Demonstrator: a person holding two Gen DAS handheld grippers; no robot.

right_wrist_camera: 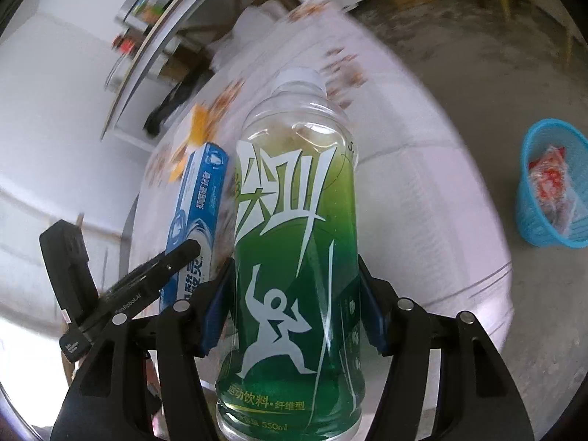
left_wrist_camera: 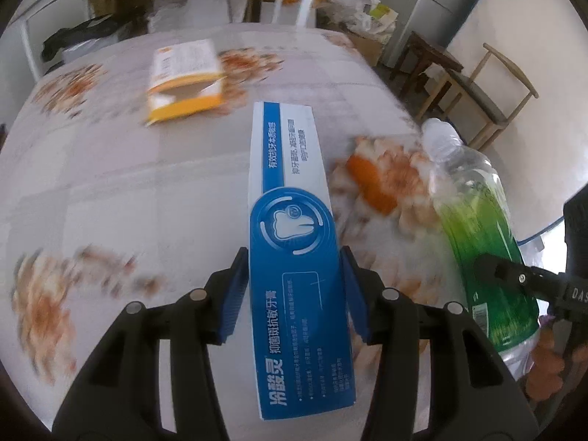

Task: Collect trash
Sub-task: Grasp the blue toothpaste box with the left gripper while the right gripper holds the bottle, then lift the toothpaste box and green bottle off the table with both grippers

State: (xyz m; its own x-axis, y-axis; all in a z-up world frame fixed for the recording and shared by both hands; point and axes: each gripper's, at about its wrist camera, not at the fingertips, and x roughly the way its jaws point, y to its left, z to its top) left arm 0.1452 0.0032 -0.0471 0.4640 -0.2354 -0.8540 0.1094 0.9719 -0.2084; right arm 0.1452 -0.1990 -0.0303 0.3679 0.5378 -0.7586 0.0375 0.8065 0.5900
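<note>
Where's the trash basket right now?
The blue basket shows only in the right wrist view, at the far right, on the floor beyond the table's edge, right of the held green bottle, with red-and-clear wrappers inside.

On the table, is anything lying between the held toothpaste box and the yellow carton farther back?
No. In the left wrist view the stretch from the toothpaste box to the yellow carton shows only bare floral tablecloth.

Left claw clamping blue toothpaste box, green bottle beside, floral tablecloth
</note>
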